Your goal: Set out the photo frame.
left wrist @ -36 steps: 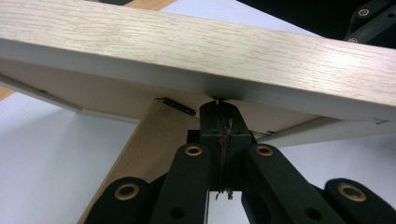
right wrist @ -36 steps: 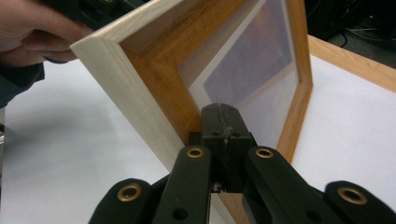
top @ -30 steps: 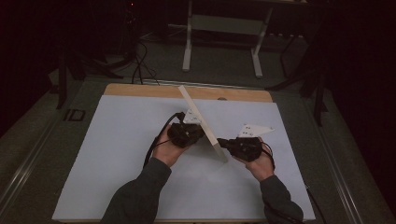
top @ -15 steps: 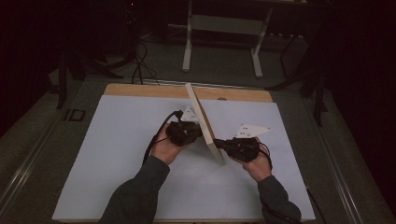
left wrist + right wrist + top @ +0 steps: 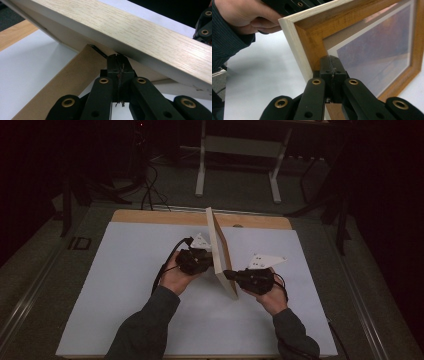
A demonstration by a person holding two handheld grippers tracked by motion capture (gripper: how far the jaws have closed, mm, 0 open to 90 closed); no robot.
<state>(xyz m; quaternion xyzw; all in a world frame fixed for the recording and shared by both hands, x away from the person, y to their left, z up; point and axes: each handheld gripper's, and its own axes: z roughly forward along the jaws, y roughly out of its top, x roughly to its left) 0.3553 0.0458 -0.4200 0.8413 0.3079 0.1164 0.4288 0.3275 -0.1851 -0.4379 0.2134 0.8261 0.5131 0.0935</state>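
A picture frame (image 5: 216, 245) of pale wood stands on its long edge on the white mat, near upright and running away from me. My left gripper (image 5: 210, 262) is at its back side. In the left gripper view that gripper (image 5: 117, 58) is shut, tips touching where the brown prop stand (image 5: 67, 80) meets the frame's back (image 5: 140, 32). My right gripper (image 5: 226, 274) is at the frame's front, near its close end. In the right gripper view it (image 5: 332, 60) is shut too, tips pressed against the inner brown border (image 5: 312, 32) beside the glazed picture (image 5: 377, 55).
The white mat (image 5: 125, 285) covers a wooden tabletop (image 5: 150, 216). A metal stand (image 5: 200, 165) and cables (image 5: 147, 195) sit on the dark floor beyond. The hand with the left gripper (image 5: 239, 15) is close behind the frame's corner. The right gripper's body (image 5: 203, 25) is past the frame's top edge.
The frame has tipped from a leaning slant to near upright, its far end swinging slightly right. Both hands have stayed almost where they were.
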